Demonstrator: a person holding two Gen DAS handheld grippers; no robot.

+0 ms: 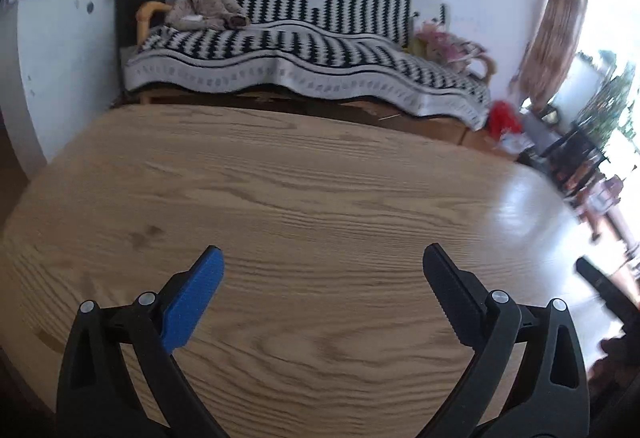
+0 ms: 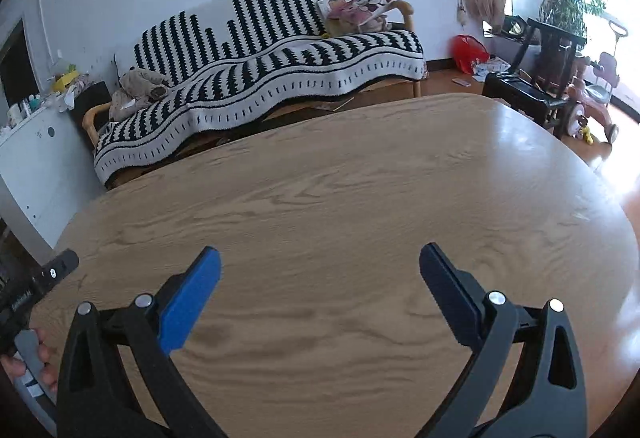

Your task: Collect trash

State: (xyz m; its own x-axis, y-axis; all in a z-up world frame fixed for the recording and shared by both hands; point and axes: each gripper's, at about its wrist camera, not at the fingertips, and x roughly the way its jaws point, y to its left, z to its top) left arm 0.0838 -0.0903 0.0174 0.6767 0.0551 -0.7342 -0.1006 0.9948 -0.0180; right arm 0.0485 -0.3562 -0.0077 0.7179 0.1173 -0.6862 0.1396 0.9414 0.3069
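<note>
Wood-grained and glossy, the rounded desk lies under both the left gripper and right gripper, each with ribbed fingers spread wide, holding nothing, while no trash shows on it.

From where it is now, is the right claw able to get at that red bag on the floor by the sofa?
Probably not from here. The right claw hangs open over the wooden table, and the red bag lies on the floor beyond the table's far edge, past the sofa end. The person would likely have to walk around.
</note>
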